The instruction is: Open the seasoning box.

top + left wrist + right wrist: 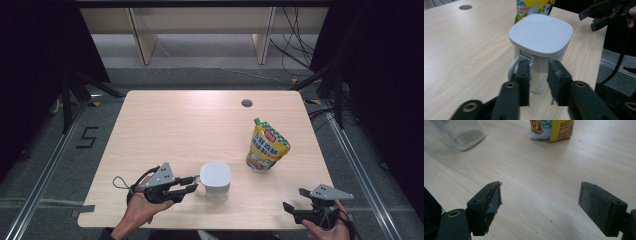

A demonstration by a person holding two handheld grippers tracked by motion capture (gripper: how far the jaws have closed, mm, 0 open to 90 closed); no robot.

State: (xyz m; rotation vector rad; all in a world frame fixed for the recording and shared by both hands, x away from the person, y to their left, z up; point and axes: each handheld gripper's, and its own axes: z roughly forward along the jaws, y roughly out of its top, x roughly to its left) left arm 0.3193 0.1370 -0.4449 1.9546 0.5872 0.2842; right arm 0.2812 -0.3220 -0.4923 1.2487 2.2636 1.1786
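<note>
From above, your left tongs (187, 189) meet the white-lidded clear jug (216, 181) near the worktop's (165, 125) front edge. Left gripper view: the jaws stand slightly parted around its handle (512, 68); a shallow bite could tip it. Right gripper view: your right tongs (540, 205) gape, released.

Light wooden table (175, 125) with round cable hole (247, 103), grey floor (60, 150) marked 5 (88, 137), black cables (292, 35)

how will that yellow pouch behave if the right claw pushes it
The yellow pouch stands upright on a narrow base, so it probably tips rather than slides. Its printed film looks glossy and soft, likely slippery and yielding. The right claw is open, apart from it.
</note>
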